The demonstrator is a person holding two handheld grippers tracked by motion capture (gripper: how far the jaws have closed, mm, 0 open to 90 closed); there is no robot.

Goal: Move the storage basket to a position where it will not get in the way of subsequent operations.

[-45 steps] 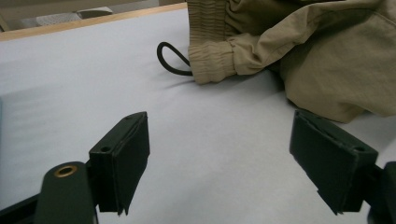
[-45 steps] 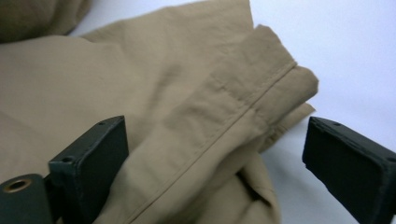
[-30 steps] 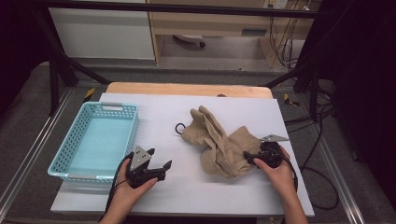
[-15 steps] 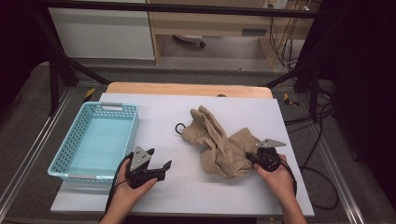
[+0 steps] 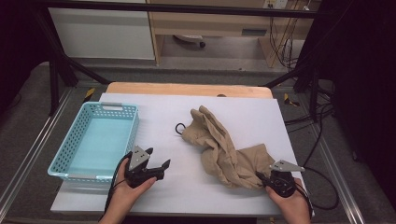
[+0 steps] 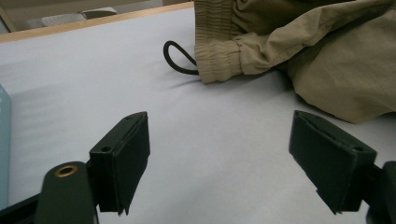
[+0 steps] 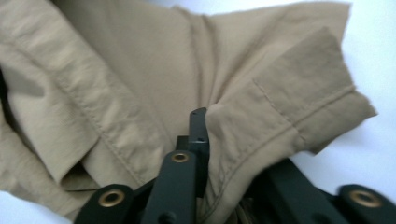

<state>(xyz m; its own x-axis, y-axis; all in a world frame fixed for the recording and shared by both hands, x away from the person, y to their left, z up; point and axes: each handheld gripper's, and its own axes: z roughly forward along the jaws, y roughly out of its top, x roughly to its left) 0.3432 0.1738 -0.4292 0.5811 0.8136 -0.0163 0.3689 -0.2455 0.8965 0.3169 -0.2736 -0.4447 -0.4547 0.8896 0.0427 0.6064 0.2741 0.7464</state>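
Note:
A tan garment (image 5: 224,149) lies crumpled on the white table top (image 5: 187,191), right of centre. My right gripper (image 5: 261,177) sits at the garment's near right edge, shut on a fold of the tan cloth (image 7: 116,70). Its jaws closed on the cloth within the last second and have just been opening slightly, with the fabric still pinched between them (image 7: 218,140). My left gripper (image 5: 159,157) rests open on the table near the front, left of the garment (image 6: 303,46), with nothing between its fingers (image 6: 233,154).
A light blue plastic basket (image 5: 100,107) stands at the left of the table, beside my left hand. A black cord loop (image 5: 180,128) pokes out from the garment's far left end (image 6: 180,58). Cables hang off the table's right side.
My right gripper closed on the garment's edge and drew toward the near right corner, pulling the cloth with it. The left gripper stayed put.

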